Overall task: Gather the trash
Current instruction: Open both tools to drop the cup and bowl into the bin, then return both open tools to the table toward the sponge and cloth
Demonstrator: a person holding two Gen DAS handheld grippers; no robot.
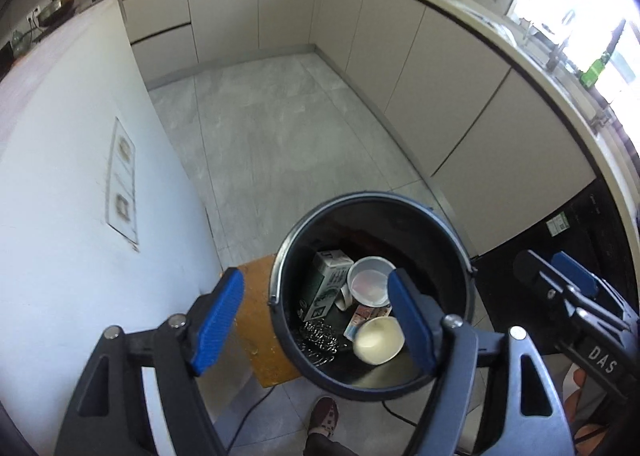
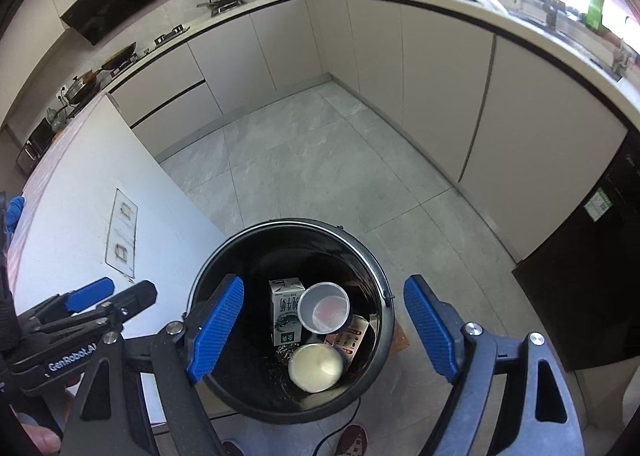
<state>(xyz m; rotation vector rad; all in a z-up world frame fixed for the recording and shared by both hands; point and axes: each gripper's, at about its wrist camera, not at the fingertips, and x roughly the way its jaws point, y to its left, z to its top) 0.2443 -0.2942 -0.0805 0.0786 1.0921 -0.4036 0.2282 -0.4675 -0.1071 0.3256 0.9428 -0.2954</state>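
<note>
In a grey-tiled kitchen, the left gripper (image 1: 316, 324) and right gripper (image 2: 324, 326) hang open and empty above the bin (image 2: 224, 268), cups and carton already below their fingers, apparently ready to fetch more trash.

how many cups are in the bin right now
2. A clear cup lies tilted against the milk carton toward the back of the bin; a cream cup lies nearer the camera. Others could be hidden underneath.
</note>
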